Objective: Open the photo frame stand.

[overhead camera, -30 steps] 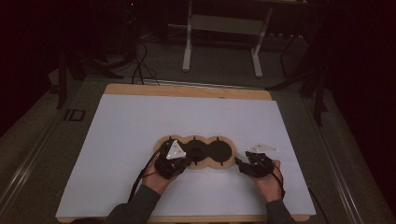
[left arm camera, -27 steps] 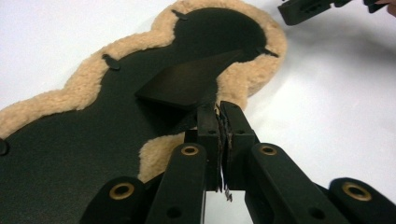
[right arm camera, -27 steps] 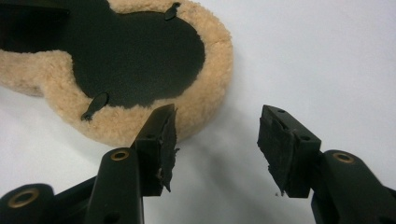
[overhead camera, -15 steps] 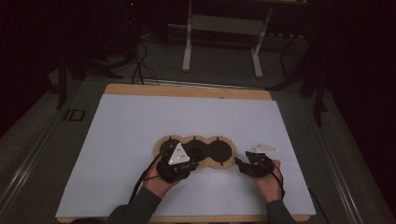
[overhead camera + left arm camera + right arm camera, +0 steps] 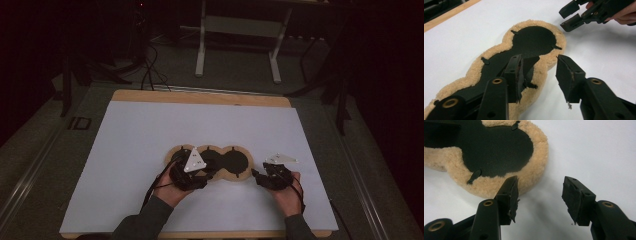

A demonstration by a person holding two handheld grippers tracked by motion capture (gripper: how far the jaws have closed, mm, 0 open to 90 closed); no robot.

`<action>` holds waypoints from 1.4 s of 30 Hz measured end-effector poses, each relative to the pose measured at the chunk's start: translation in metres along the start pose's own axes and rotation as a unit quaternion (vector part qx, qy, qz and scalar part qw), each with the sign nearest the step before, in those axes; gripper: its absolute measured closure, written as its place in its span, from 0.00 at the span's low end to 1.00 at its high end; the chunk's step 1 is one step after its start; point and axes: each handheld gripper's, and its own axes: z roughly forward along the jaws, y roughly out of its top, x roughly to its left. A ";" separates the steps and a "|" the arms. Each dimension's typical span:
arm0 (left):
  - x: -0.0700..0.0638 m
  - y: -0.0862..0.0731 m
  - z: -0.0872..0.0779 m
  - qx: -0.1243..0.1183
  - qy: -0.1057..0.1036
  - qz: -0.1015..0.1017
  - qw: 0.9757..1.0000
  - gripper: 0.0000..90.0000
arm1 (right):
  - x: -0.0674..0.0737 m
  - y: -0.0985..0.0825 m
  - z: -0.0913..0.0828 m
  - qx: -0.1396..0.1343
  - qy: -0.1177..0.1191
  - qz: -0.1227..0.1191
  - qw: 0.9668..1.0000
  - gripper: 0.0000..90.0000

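Note:
A tan fleece pad [image 5: 240, 176] with three round lobes and a black inner face [image 5: 534, 41] lies flat on the white sheet. My left gripper [image 5: 202, 172] hovers over its left and middle lobes. Its jaws have just been opening and now stand apart [image 5: 539, 77]. The pad's near fleece edge lies below the gap, and neither pad presses on it. My right gripper [image 5: 256, 175] rests just right of the pad's right lobe [image 5: 496, 147], open with only bare sheet between its fingers [image 5: 540, 197]. It also appears at the top of the left gripper view [image 5: 569, 16].
The white sheet [image 5: 150, 135] covers most of a wooden table top [image 5: 200, 96]. Beyond the far edge the floor is dark, with a metal stand [image 5: 237, 30] and cables [image 5: 150, 75]. A hand and sleeve hold each gripper from the near edge.
The left gripper has lifted a little off the pad and its jaws have opened. The pad has stayed on the sheet. The right gripper has not moved.

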 end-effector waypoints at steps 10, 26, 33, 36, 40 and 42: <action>0.004 0.006 0.015 0.026 0.005 0.015 1.000 0.54 | -0.002 0.000 -0.001 -0.002 0.000 0.006 1.000 0.50; 0.008 0.005 0.033 0.050 0.021 0.039 0.998 0.48 | -0.004 -0.001 -0.002 -0.004 0.001 0.009 1.000 0.50; 0.009 0.002 0.042 0.077 0.036 0.056 0.995 0.48 | -0.004 -0.001 -0.001 -0.004 0.001 0.008 1.000 0.50; 0.009 0.001 0.047 0.085 0.040 0.059 0.994 0.49 | -0.004 -0.001 -0.001 -0.004 0.001 0.010 1.000 0.50; 0.008 -0.001 0.052 0.099 0.051 0.070 0.991 0.52 | -0.004 -0.001 -0.002 -0.005 0.002 0.010 1.000 0.50; 0.007 -0.001 0.054 0.103 0.062 0.077 0.990 0.53 | -0.005 -0.001 -0.002 -0.005 0.002 0.011 1.000 0.50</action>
